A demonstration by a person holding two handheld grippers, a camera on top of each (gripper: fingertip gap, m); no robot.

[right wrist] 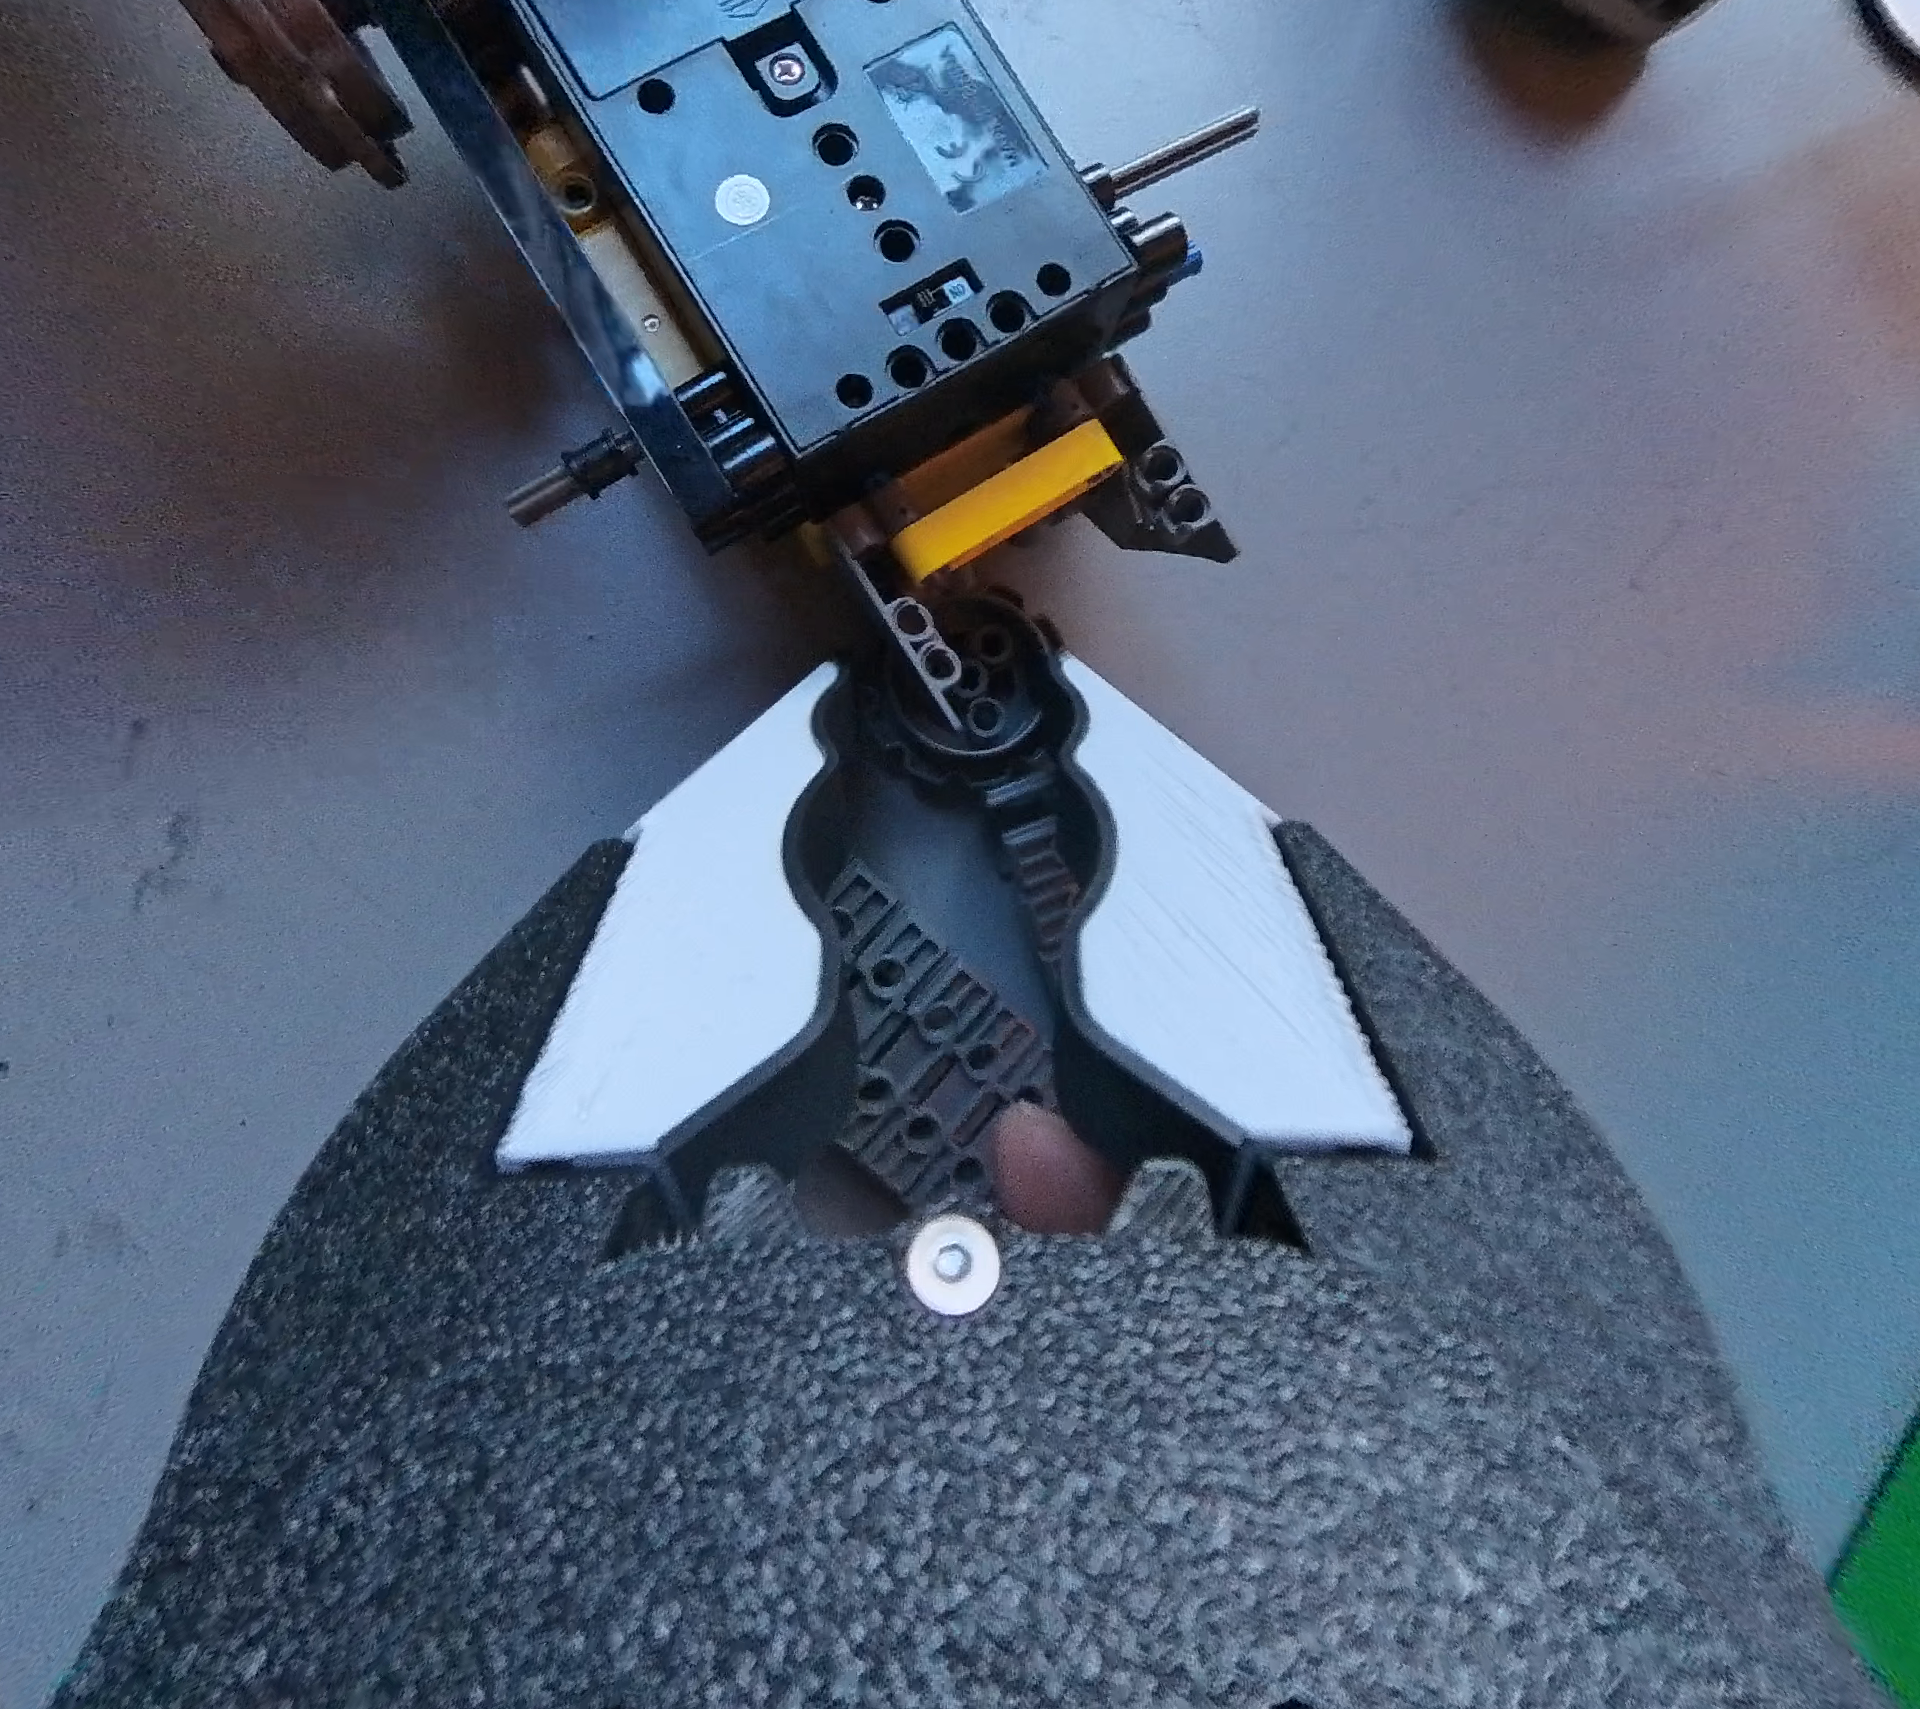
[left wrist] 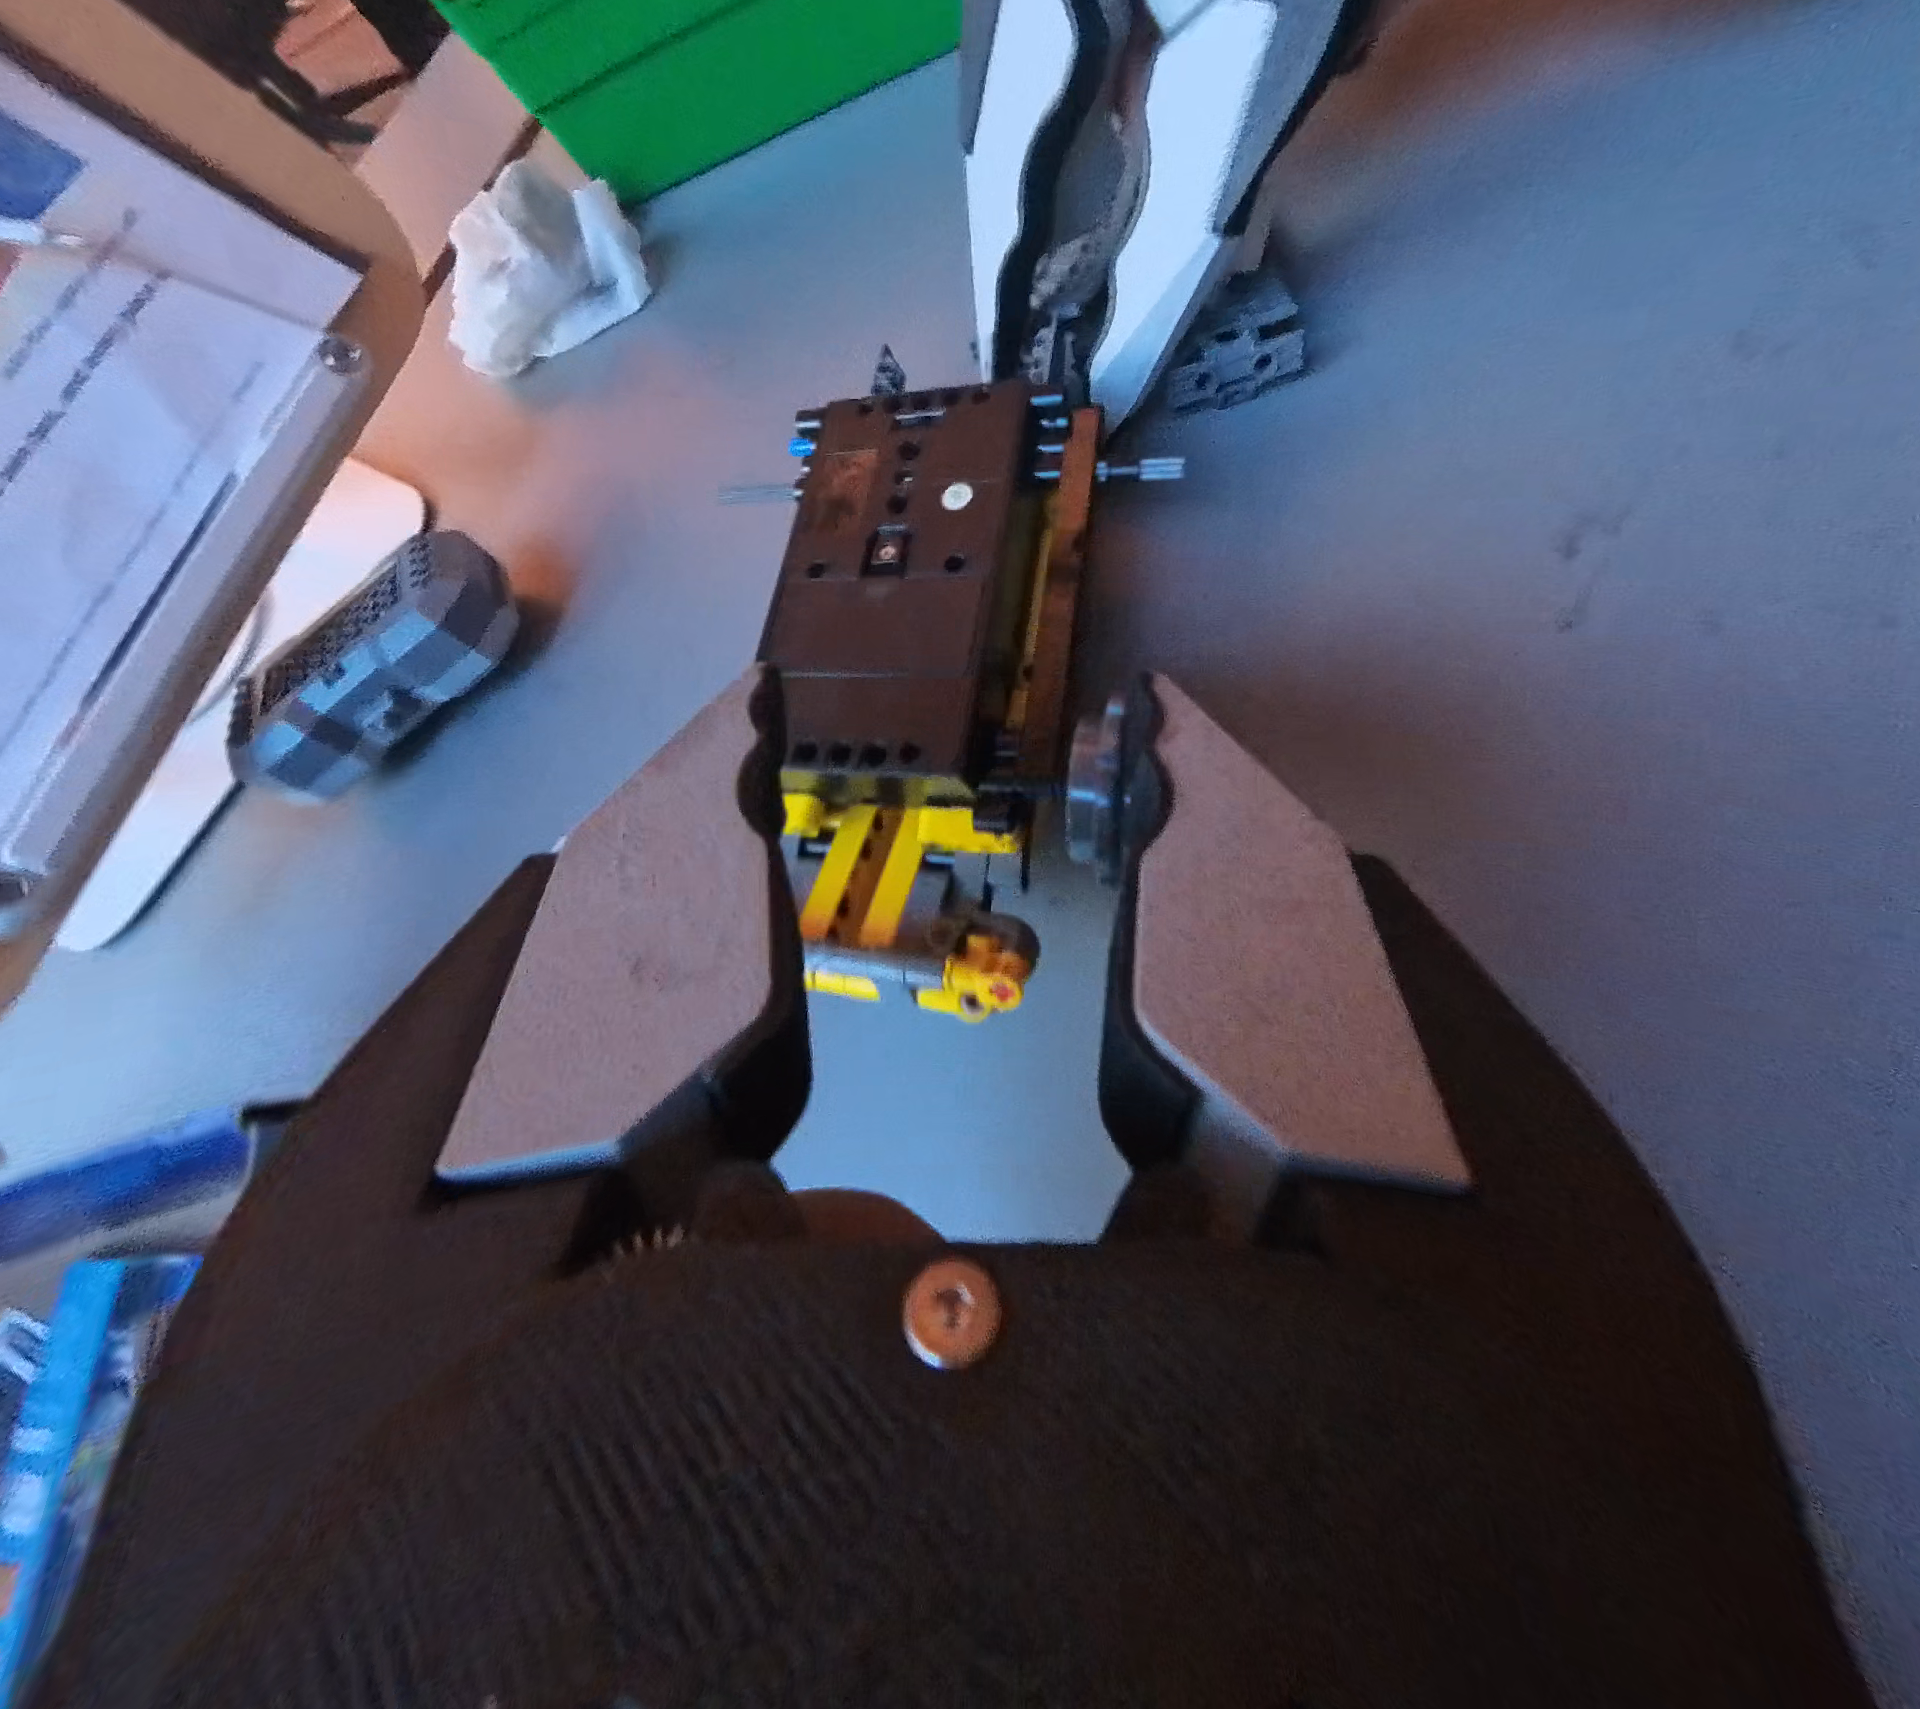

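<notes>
I am holding the left hand-held gripper spread wide around the near end of the brick model, which is lying on the grey tabletop with its long axis running away from me. The right hand-held gripper is clamping the model's black wheel at the far end.

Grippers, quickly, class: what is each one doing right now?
Left gripper: open, its fingers either side of the black and yellow brick model.
Right gripper: shut on the model's black gear piece.
</notes>
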